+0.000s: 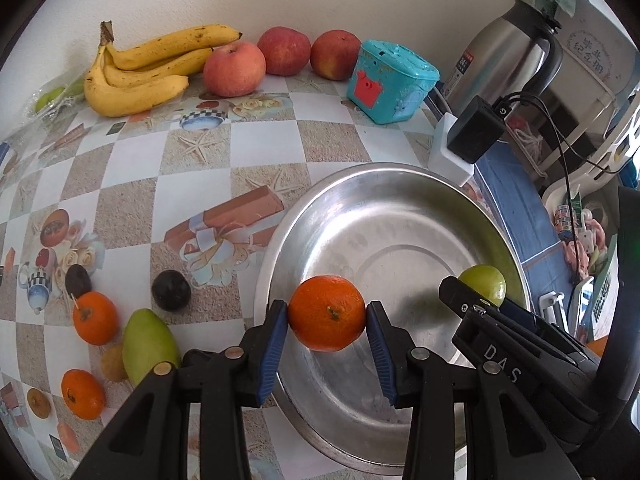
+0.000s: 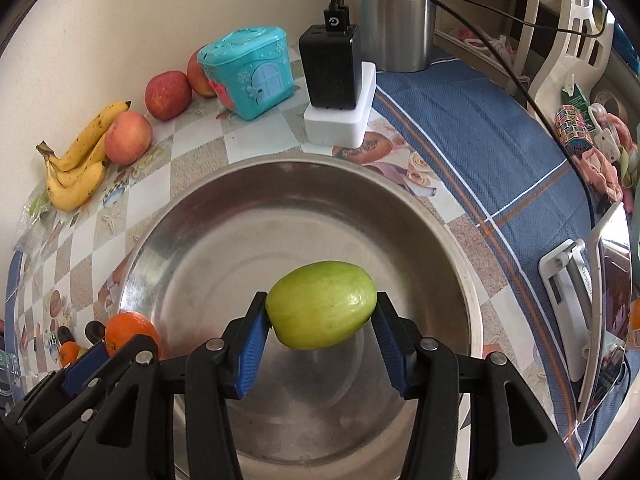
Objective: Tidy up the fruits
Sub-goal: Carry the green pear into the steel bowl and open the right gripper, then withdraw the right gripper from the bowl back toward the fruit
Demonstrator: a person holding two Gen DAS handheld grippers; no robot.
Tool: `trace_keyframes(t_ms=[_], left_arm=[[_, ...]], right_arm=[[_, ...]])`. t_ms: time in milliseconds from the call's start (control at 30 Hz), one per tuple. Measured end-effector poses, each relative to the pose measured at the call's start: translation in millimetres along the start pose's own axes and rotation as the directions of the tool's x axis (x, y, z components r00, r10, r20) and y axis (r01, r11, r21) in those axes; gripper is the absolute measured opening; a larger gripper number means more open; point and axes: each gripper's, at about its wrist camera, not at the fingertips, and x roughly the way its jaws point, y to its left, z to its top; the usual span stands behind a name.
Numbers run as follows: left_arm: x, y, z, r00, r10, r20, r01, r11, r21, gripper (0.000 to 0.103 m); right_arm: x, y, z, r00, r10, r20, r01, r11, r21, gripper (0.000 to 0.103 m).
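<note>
My left gripper (image 1: 327, 314) is shut on an orange tangerine (image 1: 326, 312) and holds it over the near left part of the steel bowl (image 1: 400, 216). My right gripper (image 2: 320, 307) is shut on a green fruit (image 2: 320, 304) above the bowl (image 2: 400, 208); that fruit also shows in the left wrist view (image 1: 484, 282). The held tangerine shows in the right wrist view (image 2: 130, 330). On the table to the left lie two tangerines (image 1: 94, 318), a green mango (image 1: 148, 344), a dark plum (image 1: 171, 290) and another dark fruit (image 1: 78, 280).
Bananas (image 1: 148, 68) and three apples (image 1: 234, 68) line the back wall. A teal toy box (image 1: 390, 82), a black charger on a white block (image 1: 474, 130) and a steel kettle (image 1: 504, 52) stand behind the bowl. A blue cloth (image 2: 480, 140) with clutter lies to the right.
</note>
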Motion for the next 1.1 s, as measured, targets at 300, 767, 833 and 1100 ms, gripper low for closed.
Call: trace_keyframes(t_ms=[300, 767, 833, 1100], left_arm=[[-10, 1, 1, 1.0, 0.002, 0.016, -0.002, 1.0, -0.005, 0.057], [-33, 17, 0, 0.997, 0.076, -0.003, -0.076, 0.997, -0.034, 0.067], [-35, 22, -2, 0.996, 0.088, -0.01, -0.089, 0.995, -0.044, 0.067], [-49, 56, -8, 0.987, 0.16, -0.015, -0.16, 0.98, -0.118, 0.067]], right_arm=[[-8, 0, 0, 1.0, 0.002, 0.011, -0.002, 1.0, 0.002, 0.055], [-43, 8, 1, 0.998, 0.011, 0.069, -0.01, 1.0, -0.019, 0.061], [-44, 10, -1, 0.998, 0.007, 0.063, -0.006, 1.0, -0.019, 0.061], [-46, 13, -14, 0.999, 0.001, 0.042, 0.0, 0.999, -0.035, 0.061]])
